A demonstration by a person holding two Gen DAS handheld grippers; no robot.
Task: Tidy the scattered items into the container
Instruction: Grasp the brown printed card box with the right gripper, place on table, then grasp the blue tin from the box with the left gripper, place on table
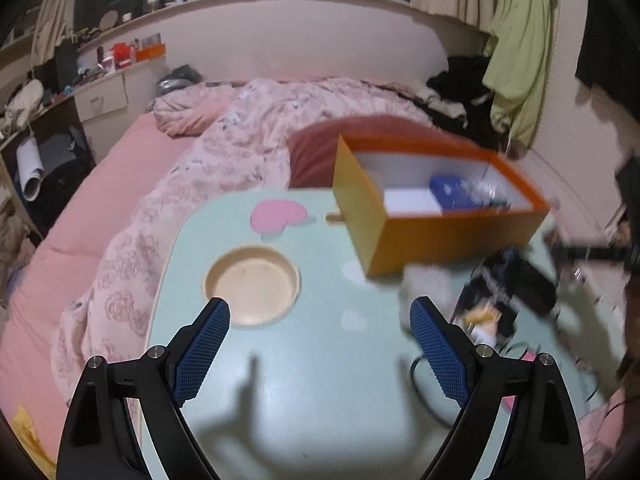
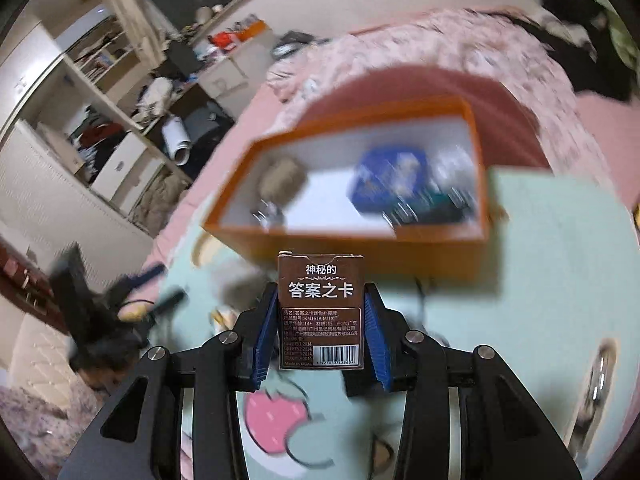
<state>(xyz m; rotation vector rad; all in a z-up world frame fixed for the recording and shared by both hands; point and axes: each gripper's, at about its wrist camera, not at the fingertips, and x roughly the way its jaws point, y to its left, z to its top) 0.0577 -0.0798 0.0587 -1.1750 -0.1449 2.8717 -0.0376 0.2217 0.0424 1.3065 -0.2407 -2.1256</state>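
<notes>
My right gripper (image 2: 322, 290) is shut on a brown card box (image 2: 321, 312) with white Chinese print, held upright above the mint-green table (image 2: 560, 260). Just beyond it stands the open orange box (image 2: 360, 248), blurred, holding a blue tin (image 2: 390, 176), a beige item (image 2: 280, 180) and some small clips. In the left wrist view my left gripper (image 1: 319, 306) stands open over the table (image 1: 312, 360) with nothing between its blue pads. The orange box (image 1: 452, 236) sits to its upper right, with the blue tin (image 1: 452, 192) inside. A blurred pile of dark and yellow items (image 1: 508, 292) lies below the box.
A round recess (image 1: 252, 284) and a pink heart print (image 1: 278, 214) mark the table's left part. A black cable (image 1: 424, 392) lies near the right finger. The table rests on a bed with a pink floral quilt (image 1: 224, 152). Cluttered shelves (image 2: 100, 120) stand far left.
</notes>
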